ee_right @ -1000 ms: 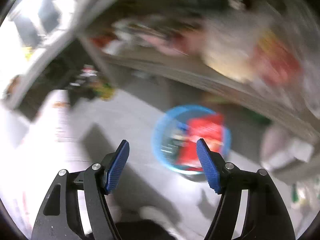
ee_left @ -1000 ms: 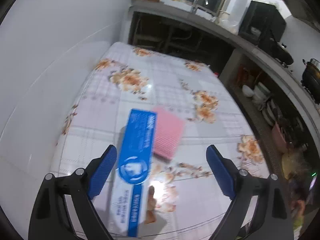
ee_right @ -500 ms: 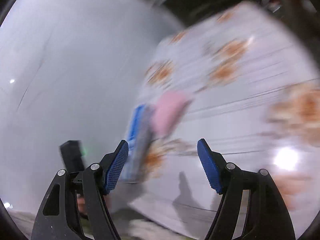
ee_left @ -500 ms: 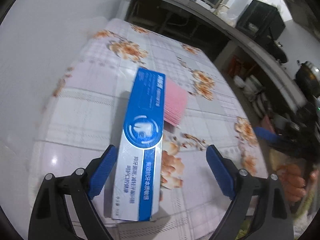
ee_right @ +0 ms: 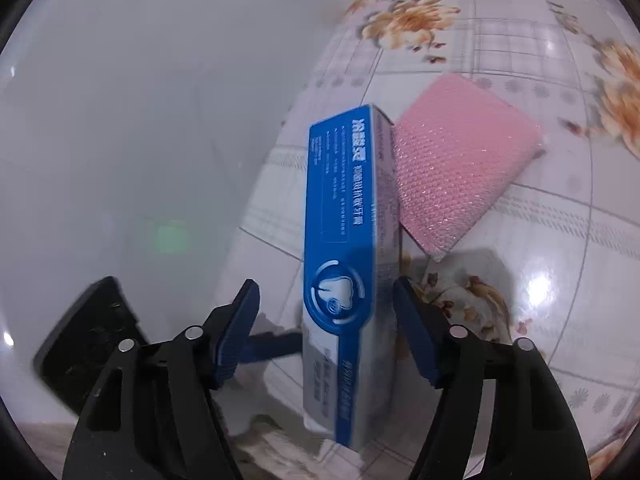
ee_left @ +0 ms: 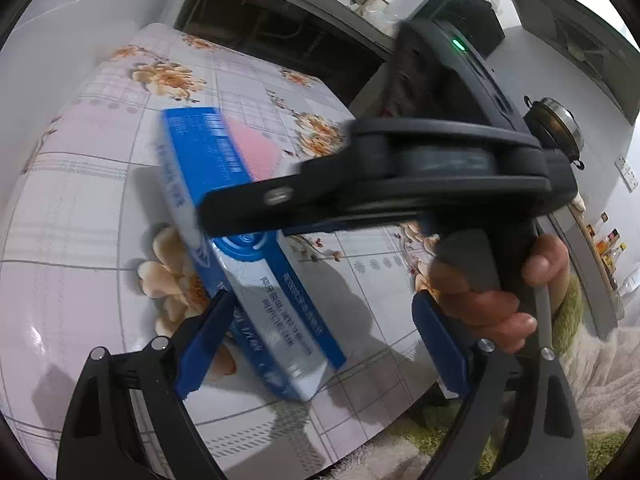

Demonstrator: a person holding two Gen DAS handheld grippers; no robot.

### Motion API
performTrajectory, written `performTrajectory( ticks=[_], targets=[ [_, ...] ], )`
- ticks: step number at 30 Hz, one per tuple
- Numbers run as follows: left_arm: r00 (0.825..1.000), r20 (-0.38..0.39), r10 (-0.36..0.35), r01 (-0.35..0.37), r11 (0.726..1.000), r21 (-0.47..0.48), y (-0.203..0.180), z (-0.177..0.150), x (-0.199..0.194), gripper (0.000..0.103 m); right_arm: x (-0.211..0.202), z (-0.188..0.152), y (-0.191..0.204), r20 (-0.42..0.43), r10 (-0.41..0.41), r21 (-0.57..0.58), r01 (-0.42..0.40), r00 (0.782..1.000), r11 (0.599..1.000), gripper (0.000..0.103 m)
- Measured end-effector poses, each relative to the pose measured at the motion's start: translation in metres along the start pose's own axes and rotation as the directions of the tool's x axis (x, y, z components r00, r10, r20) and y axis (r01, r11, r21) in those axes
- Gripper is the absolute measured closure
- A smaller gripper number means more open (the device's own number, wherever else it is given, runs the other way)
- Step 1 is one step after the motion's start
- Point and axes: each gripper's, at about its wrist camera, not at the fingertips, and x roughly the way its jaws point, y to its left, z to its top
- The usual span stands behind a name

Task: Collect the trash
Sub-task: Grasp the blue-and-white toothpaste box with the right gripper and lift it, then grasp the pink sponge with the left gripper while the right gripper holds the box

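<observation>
The left tool [ee_left: 320,336] hangs low over the desk [ee_left: 80,216], its blue-padded jaws spread wide. The near end of a long blue-and-white cardboard toothpaste box [ee_left: 256,280] lies between them. The left pad [ee_left: 204,344] sits just beside the box's long edge; whether it touches cannot be told. The right pad stands well clear of the box.

The right tool [ee_right: 324,328] straddles the same box [ee_right: 344,264] near its middle, where a white tooth emblem is printed in a blue ring. Its jaws are closing with the box between them. The right pad [ee_right: 414,340] is at the box's side wall, while a gap remains between the left pad and the box's blue face, so nothing is gripped. In the left wrist view this tool [ee_left: 248,204] crosses above the box as a blurred black bar, with a person's hand [ee_left: 496,288] wrapped around its handle at the right.

The box lies flat on the desk's glossy cloth, which is printed with a grid and orange flowers. Just beyond the box's far end, and touching its side, lies a pink bubble-wrap pouch [ee_right: 460,168], also flat on the desk. Further off, in the left wrist view, are a dark counter with open shelving [ee_left: 280,36] and a lidded metal pot [ee_left: 556,128].
</observation>
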Motion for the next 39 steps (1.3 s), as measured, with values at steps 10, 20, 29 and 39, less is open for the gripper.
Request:
performTrajectory(
  ticks=[10,20,29,39],
  targets=[
    [1.000,0.002,-0.025,0.025,0.999,0.040,-0.001,-0.005,-0.017,0.015,0.010,-0.015,-0.019,-0.037,-0.002,-0.023,0.002,0.999,1.000,0.078],
    [0.992,0.088,0.092,-0.085,0.993,-0.083,0.034,0.014,-0.051,0.015,-0.021,-0.055,-0.006,-0.010,-0.041,-0.098,0.039,0.999,0.994,0.050],
    [0.967,0.147,0.207,-0.180,0.968,-0.178,0.056,0.060,-0.038,0.012,0.005,-0.074,0.022,-0.032,-0.144,-0.214,0.134,0.989,0.968,0.054],
    [0.946,0.064,0.318,-0.319,0.948,0.010,0.043,0.107,0.039,0.006,-0.043,-0.139,-0.015,0.016,-0.202,-0.059,0.203,0.979,0.977,0.054]
  ],
)
